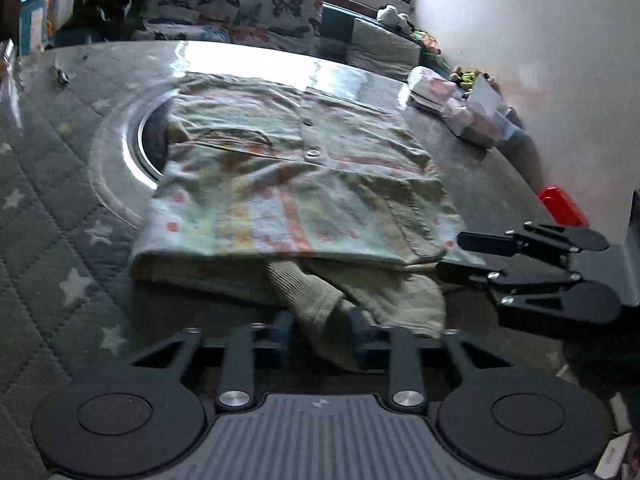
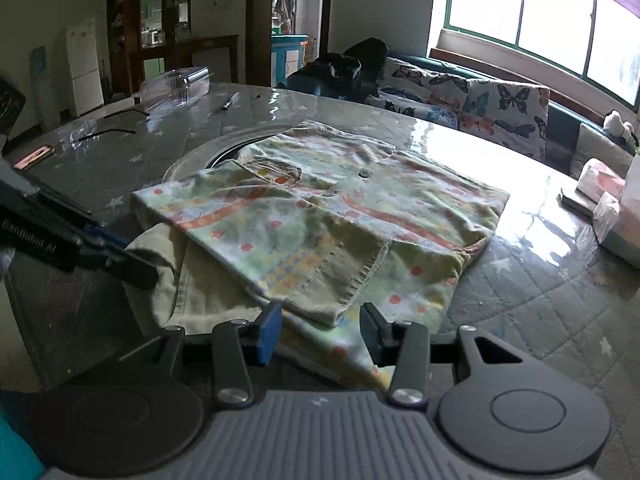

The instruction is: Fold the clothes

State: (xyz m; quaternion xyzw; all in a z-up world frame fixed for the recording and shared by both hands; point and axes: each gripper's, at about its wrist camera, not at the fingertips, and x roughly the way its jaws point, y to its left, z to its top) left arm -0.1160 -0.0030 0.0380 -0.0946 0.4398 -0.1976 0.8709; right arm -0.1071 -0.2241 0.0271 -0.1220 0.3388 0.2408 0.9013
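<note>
The patterned shirt (image 1: 296,176) lies spread on the round glass-topped table (image 1: 248,60), buttons up, already doubled over so its near edge is a thick folded band. From under that near edge a ribbed cuff (image 1: 316,312) and a plain beige layer spill toward the camera.

The left gripper (image 1: 322,330) is clenched on that cuff: the ribbed cloth bunches between its two blue pads and hangs over them. In the right wrist view the right gripper (image 2: 320,330) stands released, its pads apart on either side of the shirt's near corner (image 2: 332,312), cloth between them but not visibly pinched.

The fabric looks light, soft and limp, a thin knit that drapes and creases wherever it is lifted. It should weigh almost nothing, yet it will sag between two holds and may slide on the glossy tabletop. The ribbed cuff is thicker and gives a firmer bite. Judging from this, the best holds are at hems and corners, taking all layers together, with both hands kept level so the fold stays square
</note>
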